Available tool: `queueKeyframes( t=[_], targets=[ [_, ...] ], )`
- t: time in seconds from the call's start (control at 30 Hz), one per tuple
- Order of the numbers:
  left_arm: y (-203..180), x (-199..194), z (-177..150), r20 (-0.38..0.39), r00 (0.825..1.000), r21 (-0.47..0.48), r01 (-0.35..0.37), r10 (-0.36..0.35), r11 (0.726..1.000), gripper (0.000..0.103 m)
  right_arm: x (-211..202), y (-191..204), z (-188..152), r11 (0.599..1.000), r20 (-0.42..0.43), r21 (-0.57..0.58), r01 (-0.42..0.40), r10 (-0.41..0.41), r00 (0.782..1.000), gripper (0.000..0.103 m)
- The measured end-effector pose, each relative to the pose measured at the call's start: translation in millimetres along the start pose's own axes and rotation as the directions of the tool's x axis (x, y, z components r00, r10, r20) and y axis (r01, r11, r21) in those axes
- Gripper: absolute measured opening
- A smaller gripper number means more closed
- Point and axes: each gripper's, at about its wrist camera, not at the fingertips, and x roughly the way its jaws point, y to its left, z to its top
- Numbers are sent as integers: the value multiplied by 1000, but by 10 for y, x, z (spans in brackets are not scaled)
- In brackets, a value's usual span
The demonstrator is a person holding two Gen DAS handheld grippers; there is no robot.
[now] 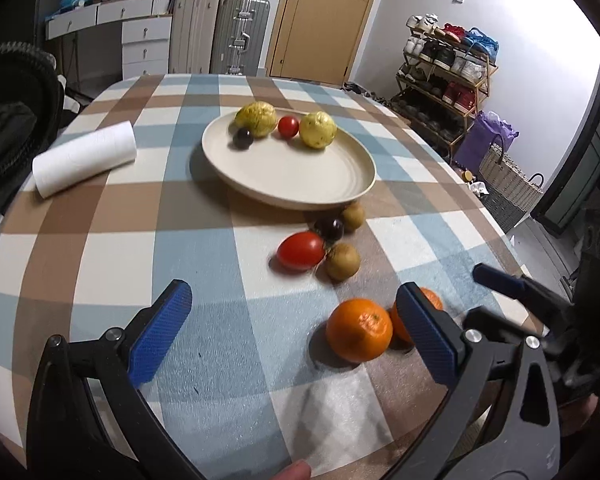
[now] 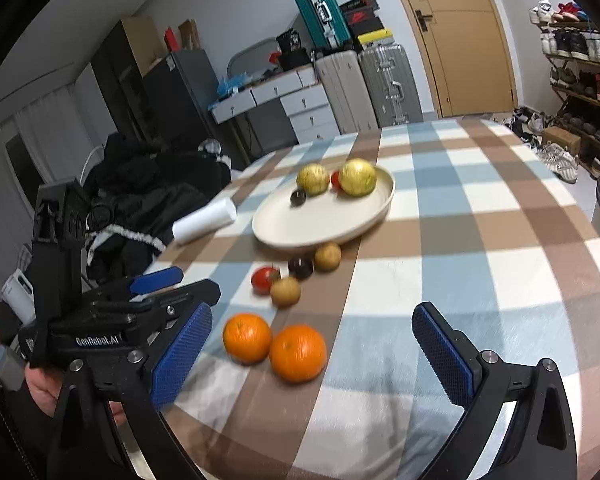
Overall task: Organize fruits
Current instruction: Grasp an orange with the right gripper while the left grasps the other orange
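A cream plate point(image 1: 292, 176) point(image 2: 300, 224) holds two yellow-green fruits point(image 1: 318, 130) point(image 2: 357, 177), a small red tomato point(image 1: 288, 126) and a dark plum point(image 1: 243, 137). On the checked cloth near the plate lie a red tomato point(image 1: 300, 251) point(image 2: 264, 279), a dark plum point(image 1: 329, 228) point(image 2: 300, 267) and two brown kiwis point(image 1: 343, 261) point(image 2: 285, 291). Two oranges point(image 1: 359, 329) point(image 2: 298, 353) lie closest to me. My left gripper point(image 1: 294, 338) is open, and the near orange sits just inside its right finger. My right gripper point(image 2: 314, 360) is open around the oranges from above.
A white paper roll point(image 1: 84, 158) point(image 2: 204, 220) lies left of the plate. The round table's edge point(image 1: 496, 220) curves away on the right, with a shoe rack point(image 1: 448, 80) and baskets beyond. Dark clothing point(image 2: 148, 184) is heaped at the left.
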Motion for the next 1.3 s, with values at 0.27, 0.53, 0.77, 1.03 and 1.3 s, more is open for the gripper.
queueKeyframes(
  t=[0.27, 0.53, 0.77, 1.03, 1.3],
  targets=[
    [48, 64, -35, -27, 999, -11, 18, -18, 1000, 102, 286, -9, -203, 1000, -70, 2, -10, 10, 997, 102],
    [62, 127, -56, -50, 998, -20, 47, -47, 999, 102, 362, -8, -231, 1000, -77, 11, -8, 9, 997, 89],
    [51, 128, -56, -52, 997, -16, 49, -50, 999, 102, 384, -23, -240, 1000, -94, 23, -15, 17, 995, 67],
    [29, 100, -65, -43, 998, 8, 40, -39, 999, 102, 419, -5, -255, 998, -111, 35, -61, 64, 992, 44],
    [20, 97, -80, -44, 998, 14, 41, -41, 999, 102, 403, 29, -265, 999, -98, 6, -45, 45, 994, 40]
  ],
)
